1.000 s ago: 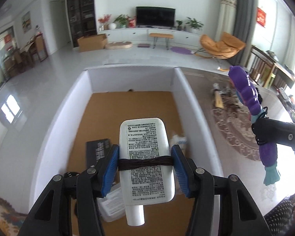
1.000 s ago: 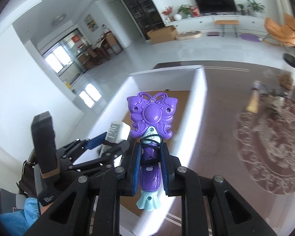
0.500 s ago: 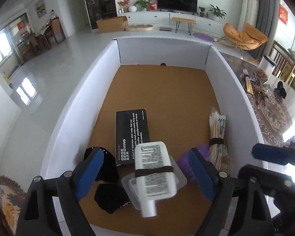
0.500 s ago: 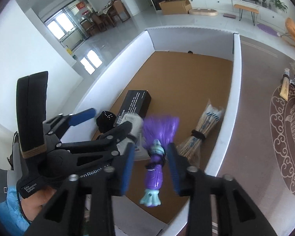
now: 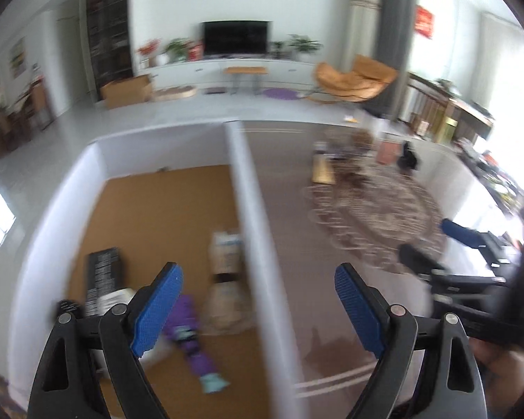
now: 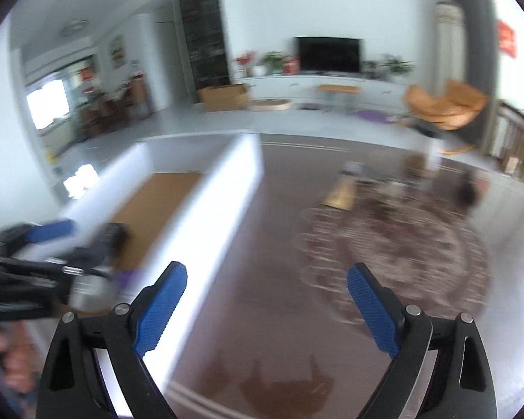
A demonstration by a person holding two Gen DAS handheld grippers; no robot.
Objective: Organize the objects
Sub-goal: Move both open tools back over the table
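Both grippers spread and empty, left gripper (image 5: 258, 309) and right gripper (image 6: 267, 309). Loose items (image 6: 346, 192) lie ahead-right on the desk (image 6: 279, 279), nearer the right gripper; box (image 5: 251, 230) at left.

a home living room is showing: a television (image 5: 237, 37) and orange lounge chair (image 5: 354, 79) are sitting far ahead of the claw.

- Black TV (image 5: 237, 37) on a white wall, dead ahead beyond the fingers.
- Orange lounge chair (image 5: 356, 80) off right.
- Patterned rug (image 6: 394, 244) ahead on brown floor.
- Bright window (image 6: 49, 104) left.
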